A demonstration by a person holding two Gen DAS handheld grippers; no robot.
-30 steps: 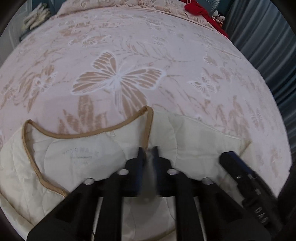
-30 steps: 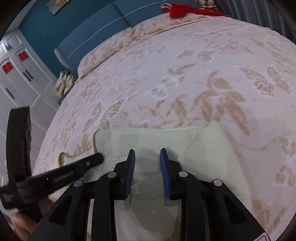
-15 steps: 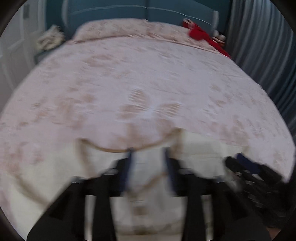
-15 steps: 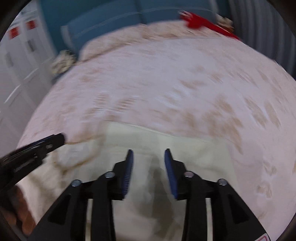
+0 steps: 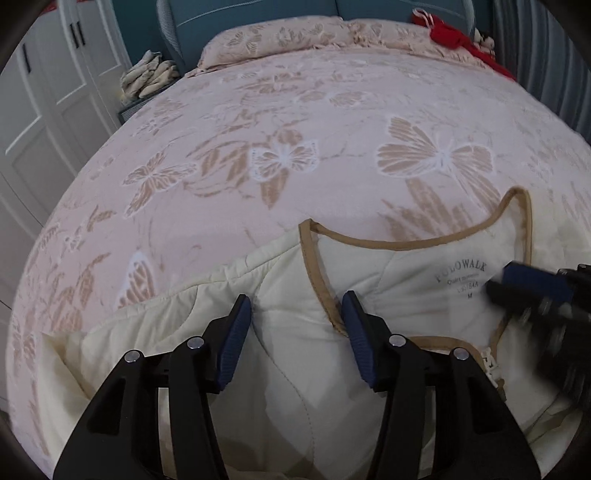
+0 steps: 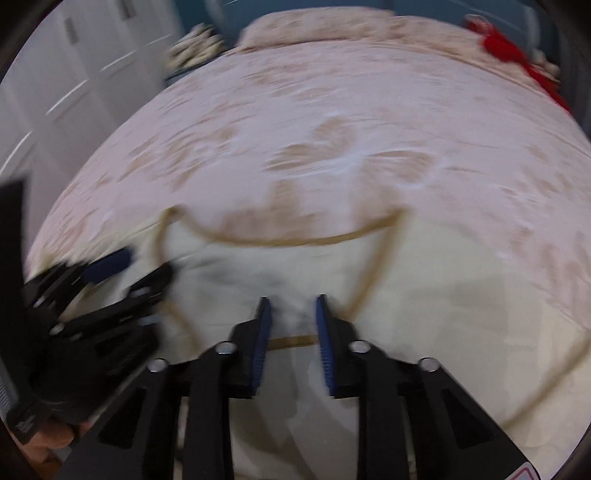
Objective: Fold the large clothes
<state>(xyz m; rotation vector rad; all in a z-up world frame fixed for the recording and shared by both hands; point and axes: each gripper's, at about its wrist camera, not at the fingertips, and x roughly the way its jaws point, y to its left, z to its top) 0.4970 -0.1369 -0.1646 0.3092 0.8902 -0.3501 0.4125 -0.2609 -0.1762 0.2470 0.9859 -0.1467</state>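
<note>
Pink butterfly-print bedspread (image 5: pixel 295 122) covers the bed. Matching pillow (image 5: pixel 280 38) at 12 o'clock against teal headboard (image 5: pixel 258 14). Red fabric (image 5: pixel 458 40) at 1 o'clock. White wardrobe doors (image 5: pixel 48 85) at 10 o'clock; pale bundle (image 5: pixel 147 75) beside them.

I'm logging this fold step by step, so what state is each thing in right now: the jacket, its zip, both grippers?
Jacket: lying flat on the bed, lining label up.
Zip: undone at the collar.
Left gripper: open, over the jacket, holding nothing.
Right gripper: open, over the jacket near the collar trim, holding nothing.
Wardrobe doors: shut.
</note>
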